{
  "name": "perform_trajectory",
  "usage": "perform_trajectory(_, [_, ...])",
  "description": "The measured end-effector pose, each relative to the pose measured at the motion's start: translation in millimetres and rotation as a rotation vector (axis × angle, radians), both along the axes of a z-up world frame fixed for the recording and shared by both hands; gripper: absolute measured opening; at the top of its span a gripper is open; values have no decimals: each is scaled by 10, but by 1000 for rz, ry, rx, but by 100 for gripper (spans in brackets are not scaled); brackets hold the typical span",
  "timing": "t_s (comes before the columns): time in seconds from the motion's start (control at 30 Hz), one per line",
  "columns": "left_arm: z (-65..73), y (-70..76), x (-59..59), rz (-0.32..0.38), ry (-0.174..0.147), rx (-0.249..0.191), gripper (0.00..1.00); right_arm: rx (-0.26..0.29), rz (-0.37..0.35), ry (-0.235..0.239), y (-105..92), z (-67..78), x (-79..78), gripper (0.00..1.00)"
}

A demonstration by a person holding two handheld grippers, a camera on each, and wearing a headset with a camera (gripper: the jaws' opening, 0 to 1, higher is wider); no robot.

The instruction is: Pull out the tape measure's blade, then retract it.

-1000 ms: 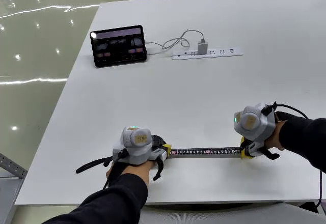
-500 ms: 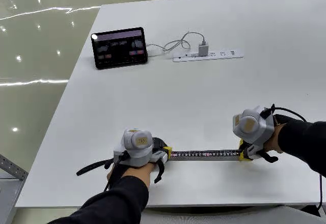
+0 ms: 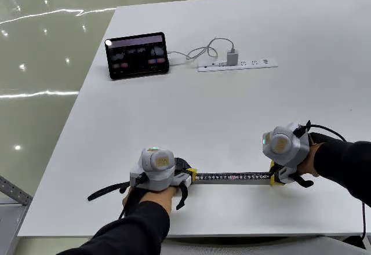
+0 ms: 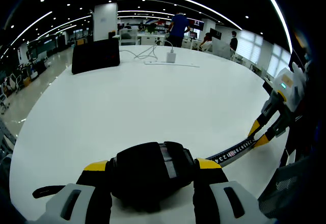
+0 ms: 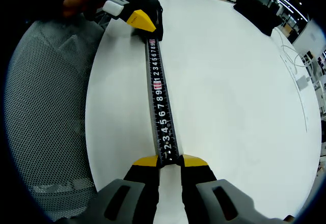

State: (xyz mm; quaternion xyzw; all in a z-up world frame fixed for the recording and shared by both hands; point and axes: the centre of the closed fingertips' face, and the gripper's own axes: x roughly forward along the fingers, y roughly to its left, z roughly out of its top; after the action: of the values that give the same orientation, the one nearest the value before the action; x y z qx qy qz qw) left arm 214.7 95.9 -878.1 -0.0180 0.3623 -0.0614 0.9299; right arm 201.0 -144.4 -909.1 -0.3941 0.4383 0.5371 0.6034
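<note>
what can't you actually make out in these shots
- Tape measure case: in the head view it is mostly covered by the left gripper, and no label can be read.
- Blade end hook: in the right gripper view it is hidden between the fingers of the right gripper.
- Tablet screen: in the head view it is too small to read.

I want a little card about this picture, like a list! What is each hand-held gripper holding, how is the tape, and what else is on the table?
Left hand-held gripper: shut around the black tape measure
Right hand-held gripper: shut on the end of the blade
Blade: pulled out, stretched straight between the two grippers, numbers facing up
Table: white
Also on the table: a tablet with its screen lit, and a power strip with a charger plugged in, both at the far side
Task stage: blade out, not yet retracted
</note>
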Motion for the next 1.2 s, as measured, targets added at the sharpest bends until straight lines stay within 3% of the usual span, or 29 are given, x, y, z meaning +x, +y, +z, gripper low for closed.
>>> perform_trajectory(1.2, [4,5,-3,4,-1,-4,61,15,-4,-2,161,-1,-5,11])
